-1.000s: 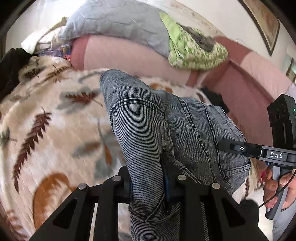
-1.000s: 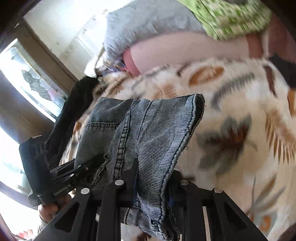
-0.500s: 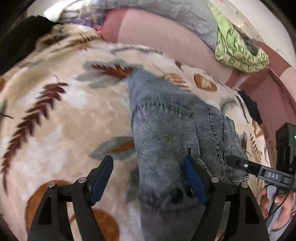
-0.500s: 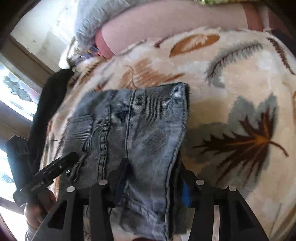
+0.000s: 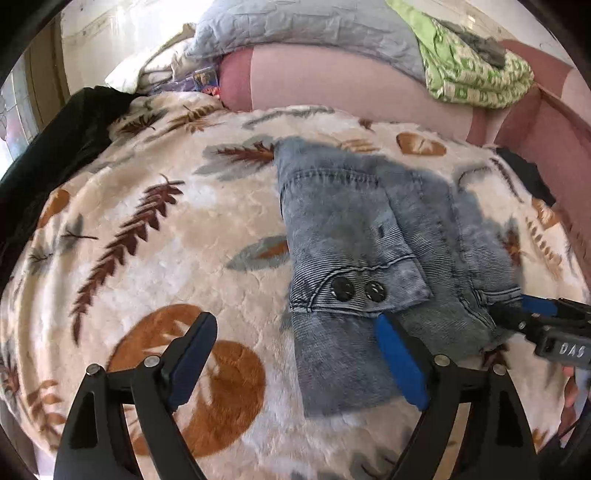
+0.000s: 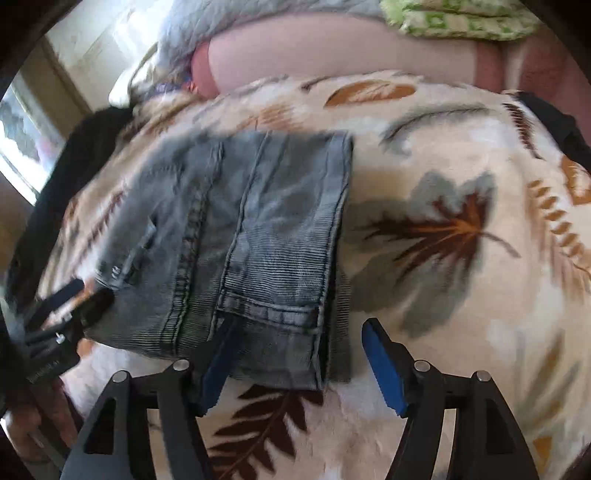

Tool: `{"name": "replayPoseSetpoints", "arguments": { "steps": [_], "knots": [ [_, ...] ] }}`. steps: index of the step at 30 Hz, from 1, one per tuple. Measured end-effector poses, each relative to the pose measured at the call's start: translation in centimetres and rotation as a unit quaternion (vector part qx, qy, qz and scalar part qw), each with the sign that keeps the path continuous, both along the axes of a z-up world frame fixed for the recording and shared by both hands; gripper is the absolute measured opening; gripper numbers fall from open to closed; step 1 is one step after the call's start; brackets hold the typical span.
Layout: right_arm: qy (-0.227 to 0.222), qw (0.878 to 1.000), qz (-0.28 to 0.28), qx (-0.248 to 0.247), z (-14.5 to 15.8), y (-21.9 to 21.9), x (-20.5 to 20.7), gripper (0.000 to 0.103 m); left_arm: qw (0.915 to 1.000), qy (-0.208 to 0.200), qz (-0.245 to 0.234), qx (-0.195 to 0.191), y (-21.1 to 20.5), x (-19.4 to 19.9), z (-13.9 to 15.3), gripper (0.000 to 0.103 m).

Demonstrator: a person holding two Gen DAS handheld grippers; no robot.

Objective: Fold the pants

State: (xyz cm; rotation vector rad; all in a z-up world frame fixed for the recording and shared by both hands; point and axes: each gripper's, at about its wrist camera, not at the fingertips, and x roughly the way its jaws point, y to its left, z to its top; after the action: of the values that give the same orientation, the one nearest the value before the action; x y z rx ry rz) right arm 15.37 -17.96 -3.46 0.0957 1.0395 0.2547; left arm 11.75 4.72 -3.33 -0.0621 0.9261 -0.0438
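The pants point(image 5: 354, 236) are grey-blue denim and lie folded into a compact bundle on a cream blanket point(image 5: 192, 229) with brown and grey leaf prints, which covers a bed. In the left wrist view the waistband with its two dark buttons point(image 5: 358, 288) faces the camera.

The left claw point(image 5: 295, 354) is spread wide and holds nothing. Its right blue pad point(image 5: 400, 365) is over the near edge of the pants, while its left pad point(image 5: 192, 358) is over bare blanket, well apart from the denim.

The right claw point(image 6: 295, 360) is also wide and grips nothing. The near right corner of the bundle, with its stitched hem point(image 6: 273, 310), lies between its two pads. The left pad point(image 6: 218, 363) overlaps the denim edge; the right pad point(image 6: 384, 369) stands just beside the pants over the blanket.

Behind the blanket are a pink bolster point(image 5: 332, 85), a grey quilt point(image 5: 295, 29) and a green patterned cloth point(image 5: 476, 74). A dark cloth point(image 5: 51, 155) lies at the left side.
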Motion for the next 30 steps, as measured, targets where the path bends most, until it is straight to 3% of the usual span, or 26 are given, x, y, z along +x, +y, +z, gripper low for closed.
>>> {"name": "replayPoseSetpoints", "arguments": {
  "steps": [2, 5, 11, 17, 23, 30],
  "knots": [
    [-0.038, 0.999, 0.000, -0.013, 2.6, -0.3, -1.6, 0.079, 0.9994, -0.029, -0.001, 0.018, -0.4, -1.4, 1.8, 0.088],
    [-0.080, 0.996, 0.006, -0.032, 5.1, -0.5, -4.8, 0.103, 0.9985, -0.044, 0.004, 0.033, -1.0, -3.5, 3.2, 0.092],
    [-0.086, 0.992, 0.027, -0.088, 4.5, -0.5, -10.1, 0.103, 0.9985, -0.050, 0.019, 0.010, -1.8, -6.9, 4.3, 0.092],
    [-0.105, 0.990, 0.005, -0.089, 5.7, -1.2, -12.6, 0.103, 0.9988, -0.043, 0.017, 0.014, -2.7, -8.4, 4.7, 0.092],
    [-0.116, 0.988, 0.012, -0.100, 6.7, -0.4, -12.8, 0.103, 0.9987, -0.049, 0.012, -0.001, -2.8, -9.0, 5.8, 0.092],
    [-0.117, 0.988, 0.016, -0.102, 6.9, 0.3, -12.0, 0.103, 0.9972, -0.069, -0.003, -0.027, -2.7, -8.6, 7.1, 0.101]
  ]
}}
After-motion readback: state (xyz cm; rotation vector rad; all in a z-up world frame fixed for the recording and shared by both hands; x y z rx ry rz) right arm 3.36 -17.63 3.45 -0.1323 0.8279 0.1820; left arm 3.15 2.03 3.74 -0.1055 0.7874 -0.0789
